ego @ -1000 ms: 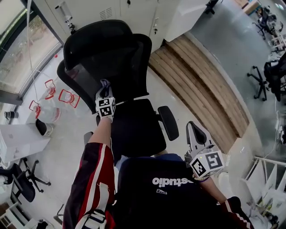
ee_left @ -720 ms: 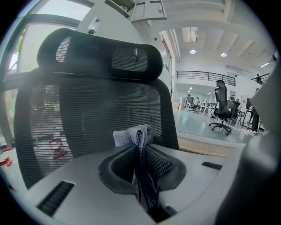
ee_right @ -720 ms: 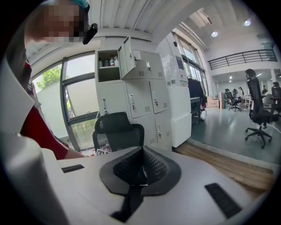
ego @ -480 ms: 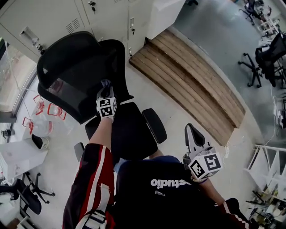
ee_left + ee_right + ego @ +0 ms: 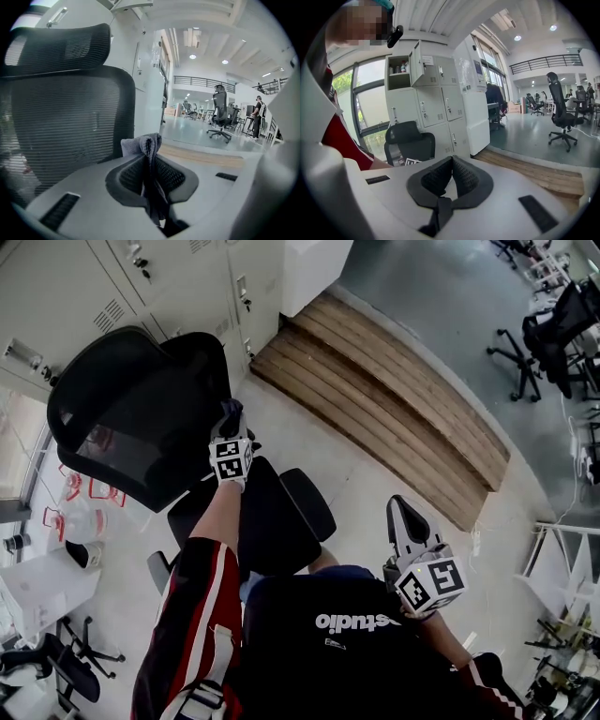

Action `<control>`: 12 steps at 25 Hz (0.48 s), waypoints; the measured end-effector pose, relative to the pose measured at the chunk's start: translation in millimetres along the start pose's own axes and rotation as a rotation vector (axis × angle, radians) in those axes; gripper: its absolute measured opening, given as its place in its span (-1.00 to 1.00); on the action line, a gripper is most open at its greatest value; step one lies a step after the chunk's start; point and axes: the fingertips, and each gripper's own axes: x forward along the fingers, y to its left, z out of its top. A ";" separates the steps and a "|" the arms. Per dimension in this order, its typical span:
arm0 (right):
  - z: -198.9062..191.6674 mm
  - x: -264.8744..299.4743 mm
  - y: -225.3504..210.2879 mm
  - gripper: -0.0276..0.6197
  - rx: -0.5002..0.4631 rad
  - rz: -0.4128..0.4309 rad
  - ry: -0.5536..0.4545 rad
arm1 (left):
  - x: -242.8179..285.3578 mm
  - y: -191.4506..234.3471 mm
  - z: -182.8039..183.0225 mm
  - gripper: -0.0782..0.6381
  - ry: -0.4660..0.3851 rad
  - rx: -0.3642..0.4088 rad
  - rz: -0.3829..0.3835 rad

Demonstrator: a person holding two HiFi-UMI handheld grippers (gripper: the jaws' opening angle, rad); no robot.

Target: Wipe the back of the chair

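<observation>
The left gripper's (image 5: 150,152) jaws are closed tight on a folded grey cloth (image 5: 140,145). The cloth's top edge sticks up above the jaw tips. Directly ahead of the cloth is the black mesh backrest (image 5: 61,136) of an office chair (image 5: 150,427), with its headrest (image 5: 61,44) above. The cloth sits at the backrest's right edge; whether it touches the mesh cannot be told.

From the head view, the left gripper (image 5: 230,432) reaches forward on an arm in a red sleeve (image 5: 192,615) with a white stripe. The cloth (image 5: 231,412) is at the backrest's (image 5: 122,442) side edge, above the seat (image 5: 272,521).

The right gripper's (image 5: 451,161) jaws are closed tip to tip, with nothing between them. In the head view the right gripper (image 5: 401,514) is held low by the person's right side, well apart from the chair.

The chair stands on the floor (image 5: 356,484) just beside grey lockers (image 5: 141,277). A wooden step (image 5: 394,418) runs across the floor to its right.
</observation>
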 end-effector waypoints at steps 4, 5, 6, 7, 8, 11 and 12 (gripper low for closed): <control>2.8 -0.2 1.2 -0.90 0.014 0.014 -0.008 | -6.7 -21.5 12.7 -0.61 -0.021 0.009 -0.031; 3.5 0.2 5.3 -0.90 0.015 0.026 -0.013 | -12.8 -24.9 17.3 -0.61 -0.031 0.010 -0.040; 4.4 0.8 10.8 -0.90 0.014 0.040 -0.019 | -20.3 -27.4 21.9 -0.61 -0.041 0.010 -0.048; 5.8 1.8 17.6 -0.90 0.009 0.057 -0.023 | -29.0 -28.2 26.4 -0.61 -0.050 0.005 -0.052; 7.9 3.4 25.4 -0.90 0.003 0.076 -0.027 | -39.0 -27.0 30.6 -0.61 -0.059 -0.005 -0.053; 16.8 10.2 53.0 -0.90 -0.015 0.133 -0.042 | -74.7 -14.9 41.6 -0.61 -0.086 -0.037 -0.040; 19.6 12.4 63.0 -0.90 -0.020 0.152 -0.048 | -88.0 -9.3 44.2 -0.61 -0.093 -0.042 -0.035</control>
